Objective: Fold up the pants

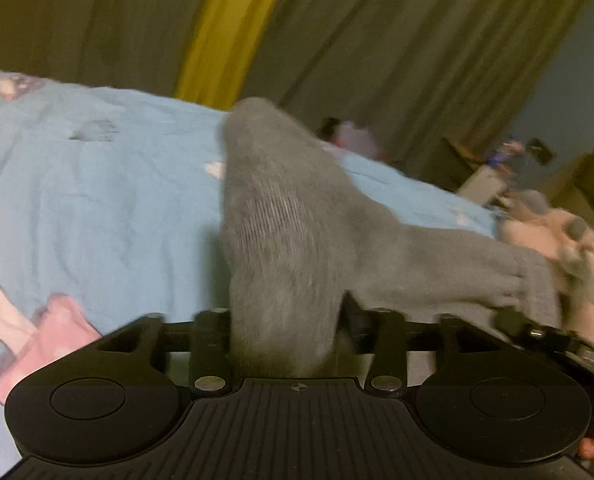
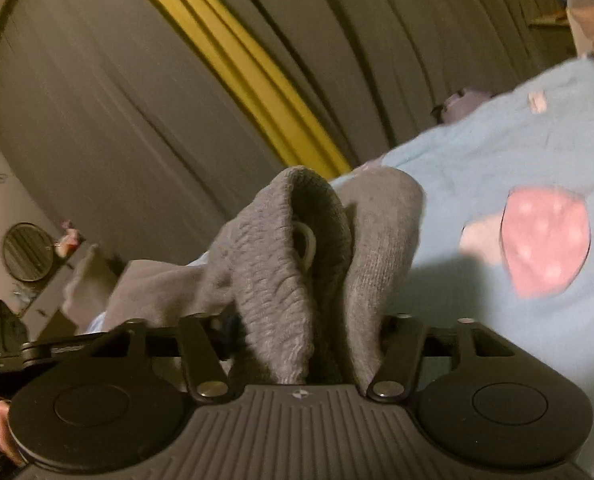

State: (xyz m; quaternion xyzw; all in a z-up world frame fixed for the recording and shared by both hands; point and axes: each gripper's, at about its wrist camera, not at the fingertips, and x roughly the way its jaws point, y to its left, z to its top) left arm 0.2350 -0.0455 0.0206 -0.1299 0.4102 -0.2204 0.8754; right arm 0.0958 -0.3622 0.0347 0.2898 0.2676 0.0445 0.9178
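Olive curtains (image 1: 377, 40) behind; blue bedsheet (image 1: 97, 180) below. Grey knit pants (image 1: 289, 240) lifted above bed, strung between both tools. Soft, light, limp, likely to sag; best taken at ribbed hem or waistband edges. Left hand-held gripper (image 1: 285, 344) pinched onto a bunched fold. Right hand-held gripper (image 2: 321, 348) clamped likewise on doubled ribbed cloth.
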